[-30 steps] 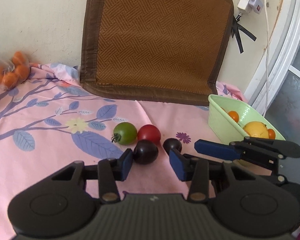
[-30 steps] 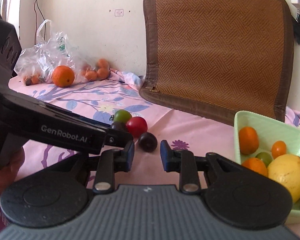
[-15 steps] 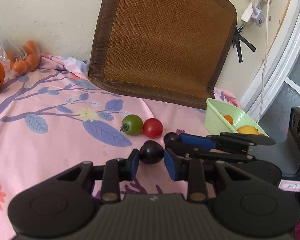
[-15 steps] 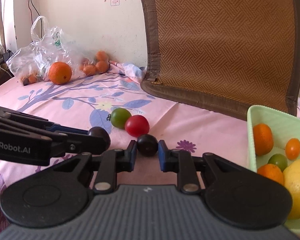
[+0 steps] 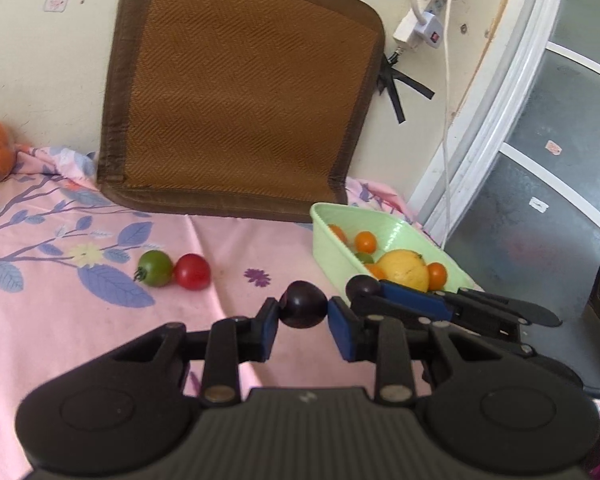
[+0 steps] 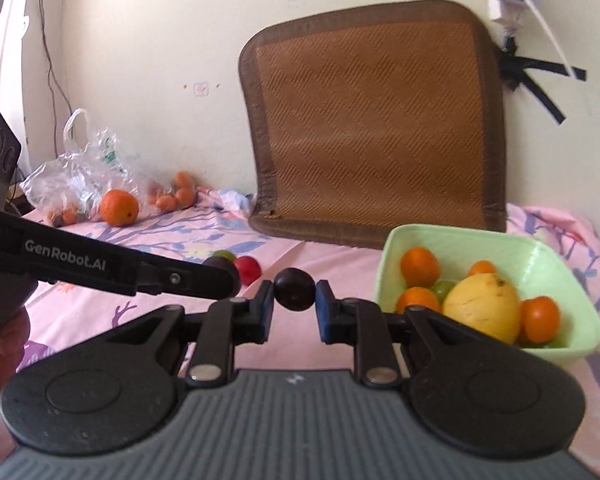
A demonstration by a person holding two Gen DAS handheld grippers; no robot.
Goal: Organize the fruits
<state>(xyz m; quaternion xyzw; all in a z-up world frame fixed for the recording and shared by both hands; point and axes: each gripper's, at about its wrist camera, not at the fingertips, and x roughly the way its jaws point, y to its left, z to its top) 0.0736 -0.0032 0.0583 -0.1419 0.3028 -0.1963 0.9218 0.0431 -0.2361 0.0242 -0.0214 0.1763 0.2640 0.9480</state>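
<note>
My left gripper is shut on a dark purple plum and holds it above the pink cloth, left of the green bowl. My right gripper is shut on a second dark plum, also lifted, left of the green bowl. The bowl holds a yellow lemon, several small oranges and a green fruit. A green tomato and a red tomato lie side by side on the cloth. In the left wrist view the right gripper with its plum shows just right of my left fingers.
A brown woven mat leans on the back wall. A plastic bag, a big orange and small oranges lie at the far left. A power strip and cable hang at the right by a window frame.
Both grippers closed on a plum each, lifted them off the cloth and moved right towards the green bowl. The two tomatoes stayed in place.
</note>
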